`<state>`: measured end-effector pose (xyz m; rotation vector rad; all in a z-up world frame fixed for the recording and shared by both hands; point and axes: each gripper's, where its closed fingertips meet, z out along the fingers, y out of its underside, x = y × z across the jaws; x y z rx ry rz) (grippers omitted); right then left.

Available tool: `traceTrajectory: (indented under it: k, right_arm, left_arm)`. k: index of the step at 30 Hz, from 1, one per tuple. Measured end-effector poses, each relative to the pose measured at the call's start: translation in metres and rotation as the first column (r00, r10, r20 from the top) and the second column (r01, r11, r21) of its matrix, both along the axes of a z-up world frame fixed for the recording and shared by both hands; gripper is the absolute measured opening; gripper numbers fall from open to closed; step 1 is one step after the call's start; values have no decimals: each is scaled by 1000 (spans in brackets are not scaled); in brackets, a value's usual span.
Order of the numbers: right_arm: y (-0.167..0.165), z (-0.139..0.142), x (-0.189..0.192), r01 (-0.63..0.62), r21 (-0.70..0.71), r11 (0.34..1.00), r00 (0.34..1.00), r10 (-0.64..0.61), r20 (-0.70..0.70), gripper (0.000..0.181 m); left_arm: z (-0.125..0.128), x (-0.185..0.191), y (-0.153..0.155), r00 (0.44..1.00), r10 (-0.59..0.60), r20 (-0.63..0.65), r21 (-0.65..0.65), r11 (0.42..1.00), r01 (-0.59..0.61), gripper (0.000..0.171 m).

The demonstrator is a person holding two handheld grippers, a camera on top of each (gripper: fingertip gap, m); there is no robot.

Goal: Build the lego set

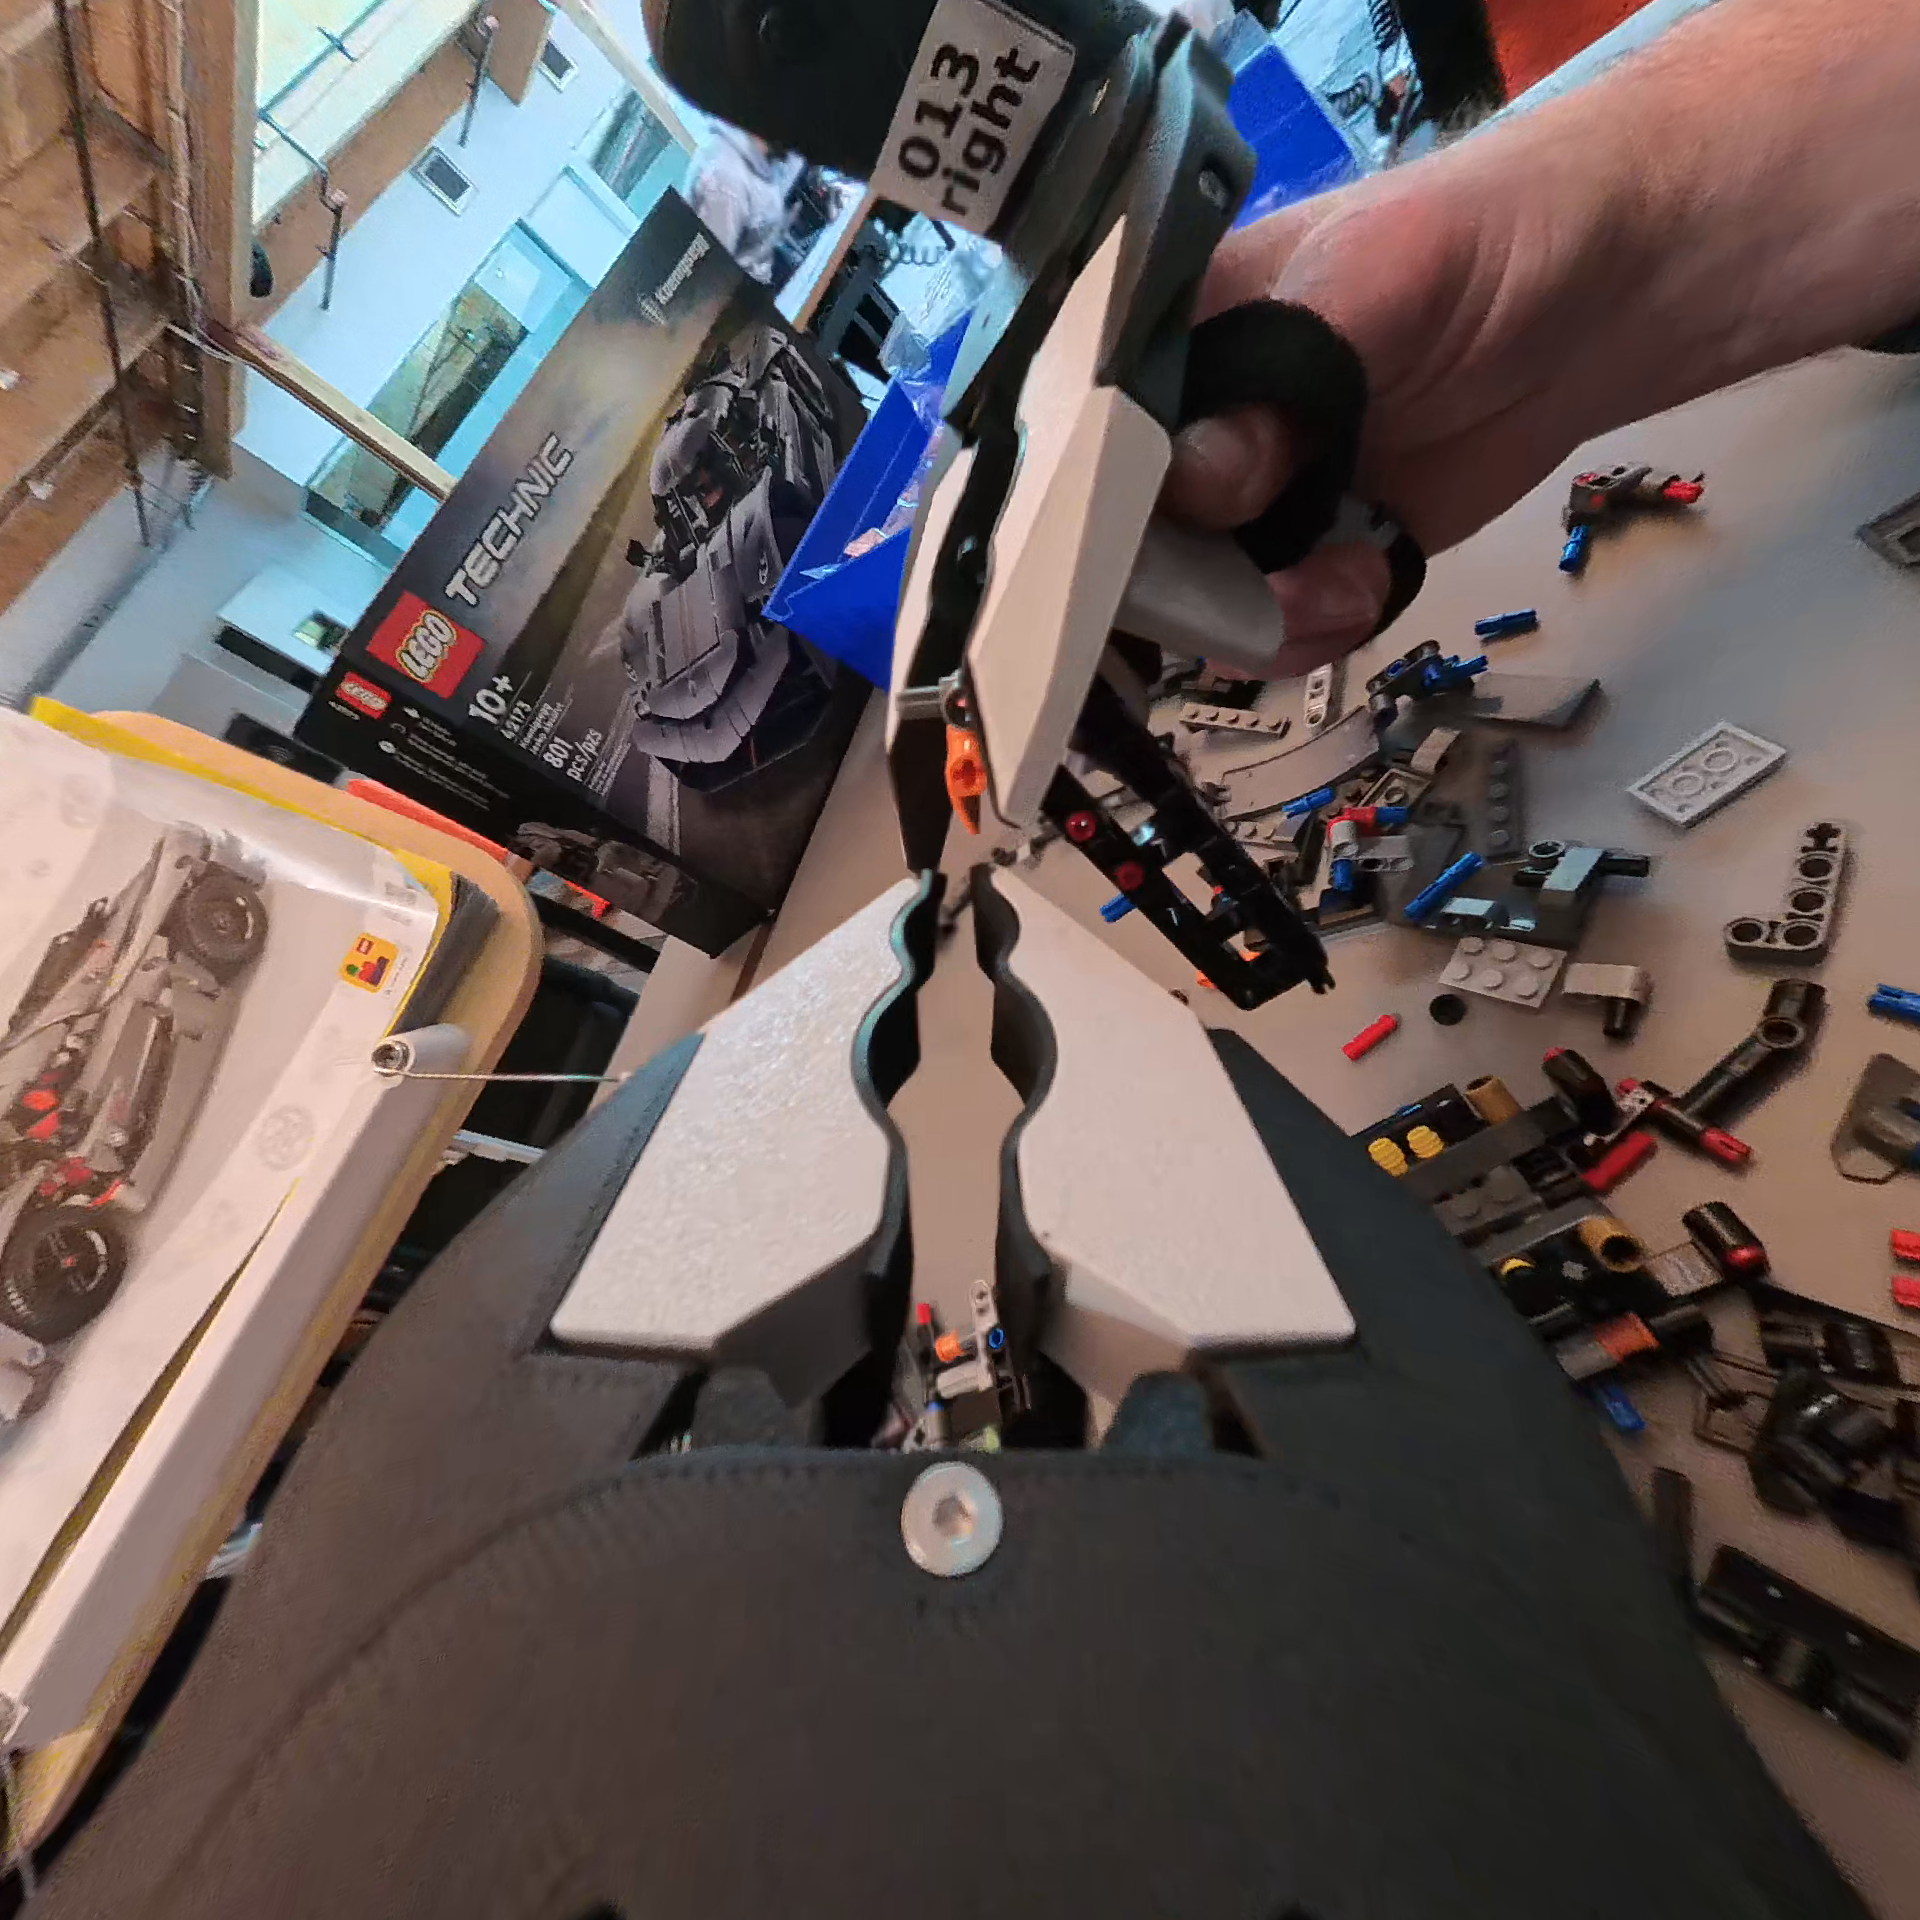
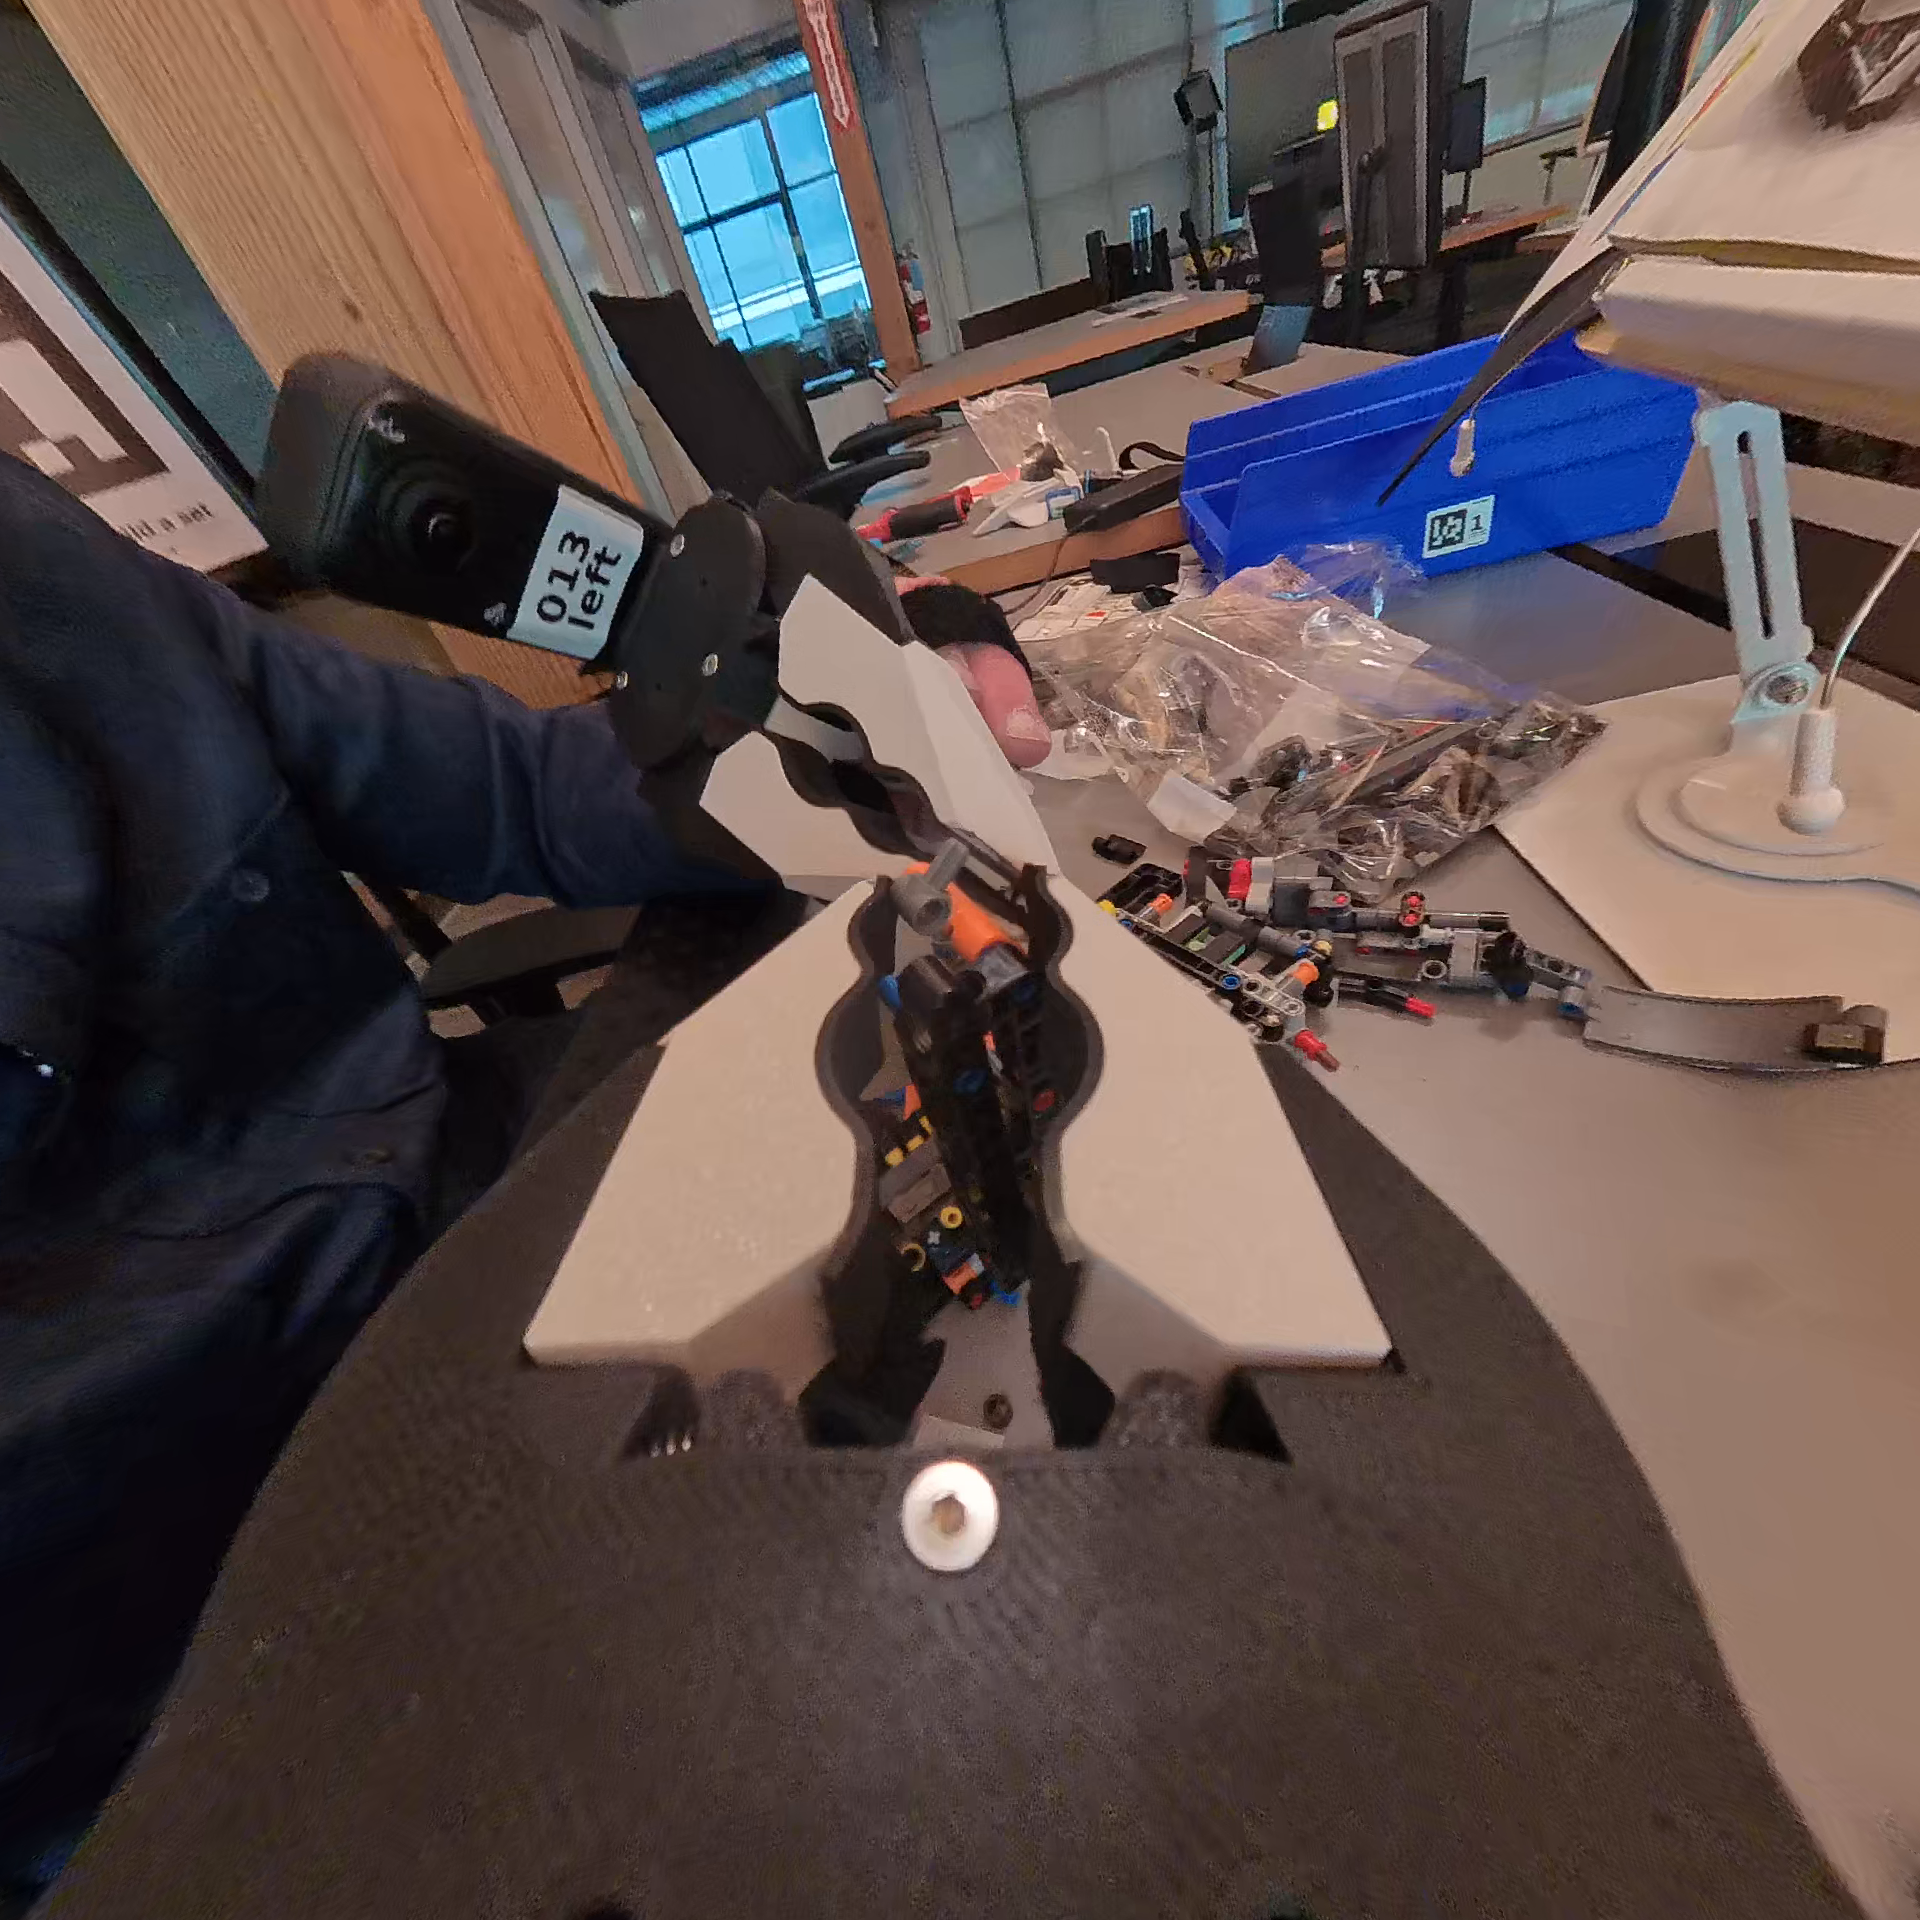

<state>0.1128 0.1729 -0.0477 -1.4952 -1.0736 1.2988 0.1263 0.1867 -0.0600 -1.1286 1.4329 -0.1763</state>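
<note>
We hold the black lego frame (image 2: pixel 961 1101) clamped in our right gripper (image 2: pixel 961 883) at frame centre; our left gripper (image 1: pixel 956 883) pinches its grey pin. Loose pieces (image 1: pixel 1621 1174) litter the grey table (image 2: pixel 1455 1195); an open office fills the upper background.

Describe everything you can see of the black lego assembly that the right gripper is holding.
The black lego assembly is a long, narrow frame of plastic beams with holes, carrying blue, red, yellow and orange pins. An orange connector and a grey axle piece sit at its far end. The right gripper is clamped on it and holds it above the table. The left gripper meets that far end, nearly shut.
</note>
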Motion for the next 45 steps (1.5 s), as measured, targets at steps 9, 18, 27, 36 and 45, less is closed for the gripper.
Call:
traceTrajectory:
  k: [9,18,27,36,45]
  right_arm:
    - [4,0,2,-15,-98,995,999,11,-42,23]
    - [0,3,1,-52,-132,990,996,42,-81,23]
    - [-6,-2,-4,-123,-210,970,990,106,-92,25]
    - [10,-7,9,4,-156,988,1000,-7,-16,40]
    - [11,-21,5,53,-61,997,993,-46,110,22]
  left_arm:
    - [6,3,-6,1000,4,-6,94,996,-4,6]
    - [11,6,-13,999,-27,18,109,994,24,9]
    - [4,10,-16,999,-50,-7,69,996,50,4]
    - [12,-1,-3,999,-14,49,-10,1000,14,4]
    - [12,0,-5,997,-36,74,-51,998,40,5]
